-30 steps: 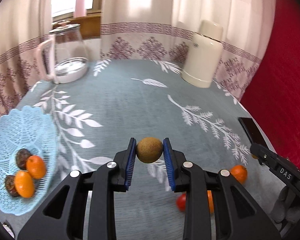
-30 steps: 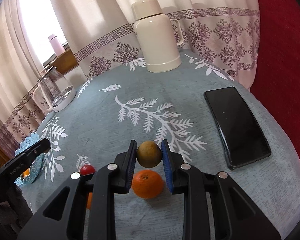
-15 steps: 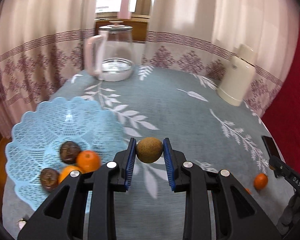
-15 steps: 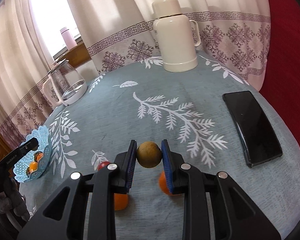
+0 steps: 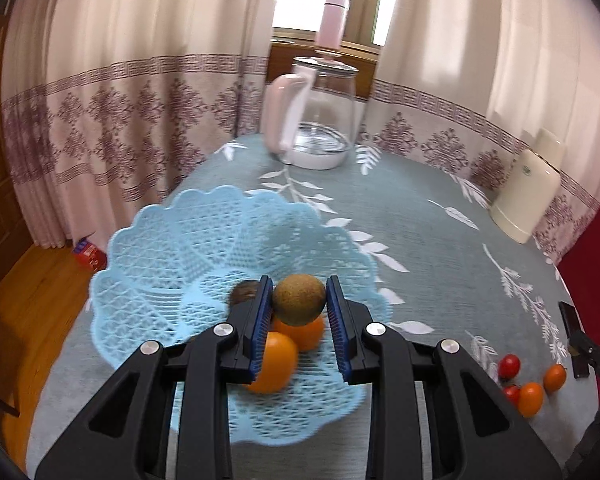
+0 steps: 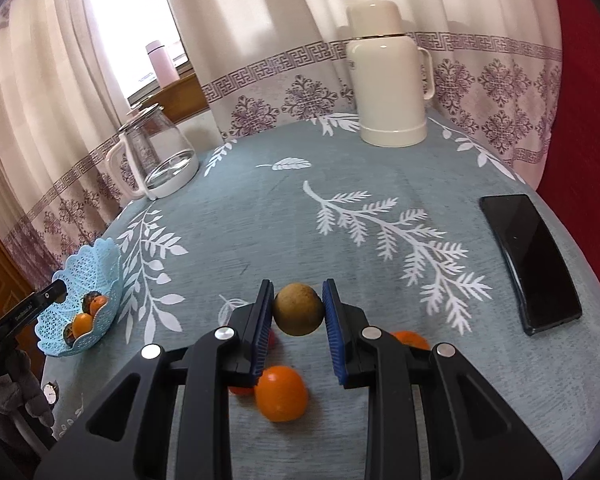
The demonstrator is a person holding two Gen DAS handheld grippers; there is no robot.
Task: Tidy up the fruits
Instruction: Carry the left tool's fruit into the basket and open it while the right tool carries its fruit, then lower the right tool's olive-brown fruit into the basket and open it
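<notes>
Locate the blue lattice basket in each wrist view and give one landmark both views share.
Left wrist view: the blue lattice basket fills the lower centre, right under the left gripper and the brown fruit it holds.
Right wrist view: the basket sits small at the left edge, at the table's corner.
Shared landmark: the glass kettle on the cloth beyond the basket.

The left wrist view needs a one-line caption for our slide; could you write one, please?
Left gripper holds a brown fruit above the blue basket, over oranges.
</notes>
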